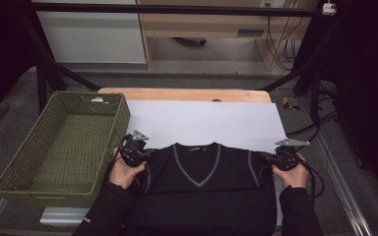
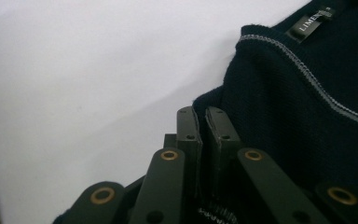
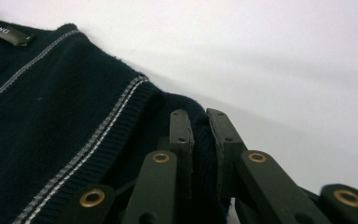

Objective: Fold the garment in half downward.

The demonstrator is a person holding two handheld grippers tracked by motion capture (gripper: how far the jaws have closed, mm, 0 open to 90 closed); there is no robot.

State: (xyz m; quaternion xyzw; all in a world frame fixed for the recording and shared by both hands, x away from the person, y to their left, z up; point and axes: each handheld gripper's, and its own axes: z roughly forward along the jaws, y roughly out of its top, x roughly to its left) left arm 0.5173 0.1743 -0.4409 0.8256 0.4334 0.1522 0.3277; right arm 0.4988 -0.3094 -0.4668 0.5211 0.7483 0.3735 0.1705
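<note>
A dark navy V-neck sweater vest (image 1: 197, 182) with grey trim lies front up on a white sheet (image 1: 206, 123), neck toward the far side. My left gripper (image 1: 145, 153) is shut on the vest's left shoulder edge, and in the left gripper view the jaws pinch knit fabric (image 2: 261, 102) between the pads, gripper (image 2: 200, 114). At the opposite shoulder my right gripper (image 1: 270, 158) is shut on the cloth; its own view shows a fold of the vest (image 3: 65, 107) clamped between the jaws, gripper (image 3: 196, 116).
A green woven basket (image 1: 27, 182) stands at the left of the table, close beside the left hand. The wooden table edge (image 1: 187, 94) runs along the far side. A black frame and cables (image 1: 320, 128) stand to the right.
</note>
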